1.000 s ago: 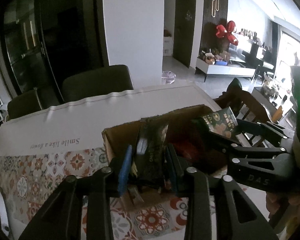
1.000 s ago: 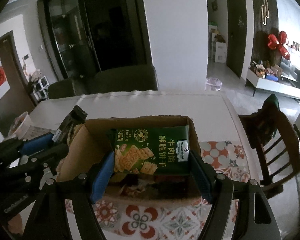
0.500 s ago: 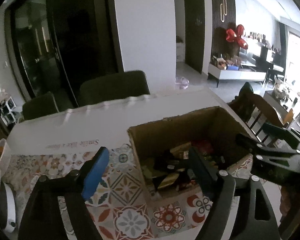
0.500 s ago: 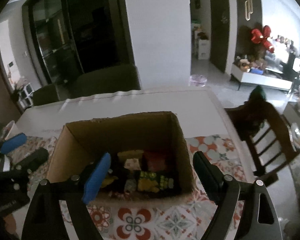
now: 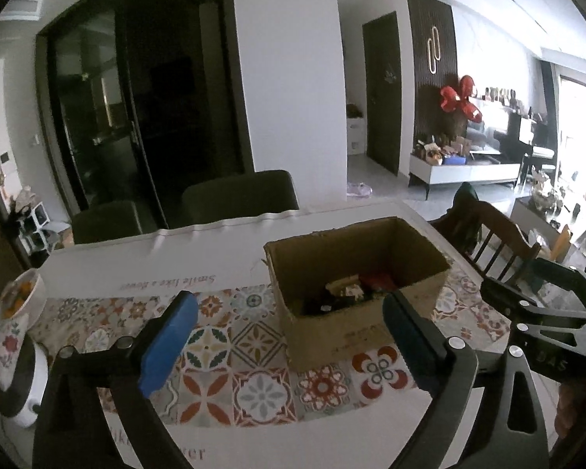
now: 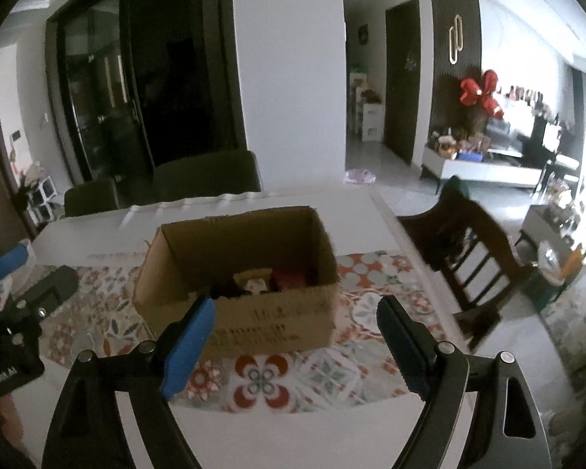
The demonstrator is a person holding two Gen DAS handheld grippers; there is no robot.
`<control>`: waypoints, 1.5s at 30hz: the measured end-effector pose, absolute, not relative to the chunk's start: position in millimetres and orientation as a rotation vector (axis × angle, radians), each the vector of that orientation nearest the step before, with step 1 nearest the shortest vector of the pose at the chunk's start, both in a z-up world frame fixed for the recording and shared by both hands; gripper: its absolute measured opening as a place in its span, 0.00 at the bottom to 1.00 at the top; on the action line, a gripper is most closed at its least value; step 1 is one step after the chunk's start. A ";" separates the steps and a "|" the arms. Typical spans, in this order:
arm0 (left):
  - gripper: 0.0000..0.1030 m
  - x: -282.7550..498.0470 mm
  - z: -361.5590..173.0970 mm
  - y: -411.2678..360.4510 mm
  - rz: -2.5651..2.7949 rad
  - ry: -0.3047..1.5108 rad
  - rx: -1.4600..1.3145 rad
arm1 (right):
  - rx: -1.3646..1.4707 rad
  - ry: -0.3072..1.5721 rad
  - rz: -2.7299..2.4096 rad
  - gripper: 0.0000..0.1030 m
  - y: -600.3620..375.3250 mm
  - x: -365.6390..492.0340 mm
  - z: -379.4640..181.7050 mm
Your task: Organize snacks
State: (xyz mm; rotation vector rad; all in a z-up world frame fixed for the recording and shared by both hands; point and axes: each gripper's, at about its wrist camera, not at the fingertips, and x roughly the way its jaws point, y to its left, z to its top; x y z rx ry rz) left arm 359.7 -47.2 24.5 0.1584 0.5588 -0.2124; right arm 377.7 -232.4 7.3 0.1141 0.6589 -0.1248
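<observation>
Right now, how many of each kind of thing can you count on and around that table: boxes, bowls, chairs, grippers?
Cardboard box: 1
Bowl: 1
Dark upholstered chairs: 2
Wooden chair: 1
Grippers, left gripper and right gripper: 2
Total: 7

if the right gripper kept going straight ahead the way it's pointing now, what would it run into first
Most likely the cardboard box. The right gripper is open and empty, and the box's near wall sits directly ahead between its fingers on the patterned table mat. Depth is unclear in this fisheye view; a downward tilt would meet the mat first.
</observation>
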 end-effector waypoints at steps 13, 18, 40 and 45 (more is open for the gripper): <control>1.00 247.9 35.0 -54.1 -0.176 0.525 0.146 | 0.102 0.619 -0.092 0.91 -241.2 272.1 26.6; 1.00 206.2 38.3 -57.8 -0.156 0.509 0.141 | 0.097 0.615 -0.077 0.91 -248.0 234.6 29.5; 1.00 105.1 49.2 -61.9 -0.150 0.465 0.123 | 0.096 0.589 -0.013 0.91 -257.1 133.6 39.0; 1.00 95.6 52.1 -60.3 -0.147 0.451 0.121 | 0.094 0.576 -0.012 0.91 -256.6 123.0 40.8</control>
